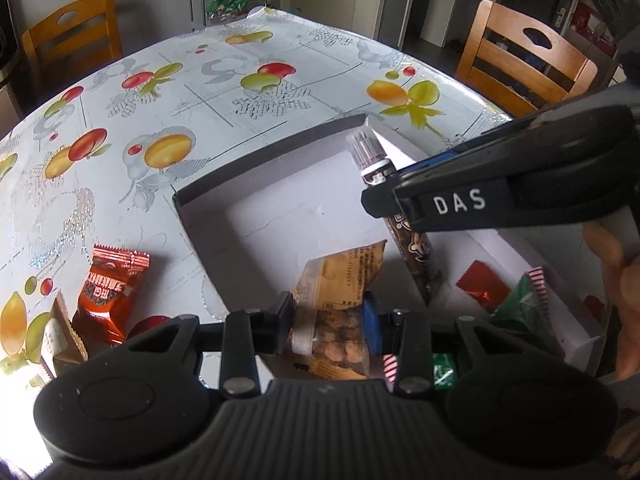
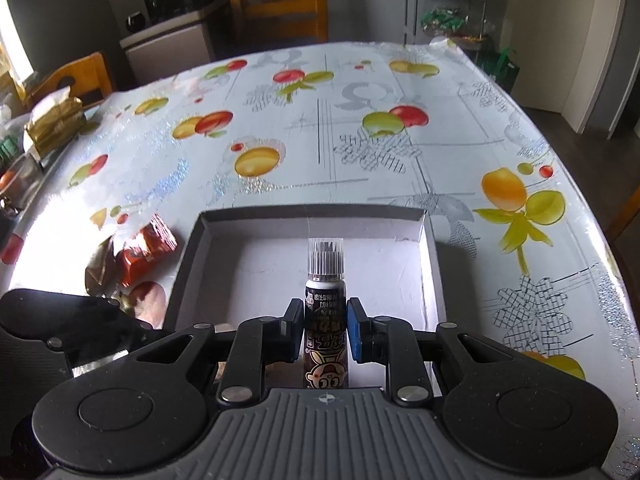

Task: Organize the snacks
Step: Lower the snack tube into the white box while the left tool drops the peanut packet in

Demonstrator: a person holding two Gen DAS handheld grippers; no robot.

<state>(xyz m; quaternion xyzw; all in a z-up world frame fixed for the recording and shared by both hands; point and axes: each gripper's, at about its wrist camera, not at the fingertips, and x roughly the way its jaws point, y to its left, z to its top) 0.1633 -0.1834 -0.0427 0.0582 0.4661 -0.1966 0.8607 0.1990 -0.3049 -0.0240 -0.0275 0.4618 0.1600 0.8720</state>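
Right wrist view: the right gripper (image 2: 325,330) is clamped on a long dark brown snack tube (image 2: 325,320) over the shallow white cardboard tray (image 2: 434,264). The left gripper (image 1: 331,322) pinches a yellow nut packet (image 1: 340,280). Lower both inside the walls, clear of each other, before letting go.

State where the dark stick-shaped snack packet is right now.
The dark stick packet is clamped in the right gripper, above the shallow white box.
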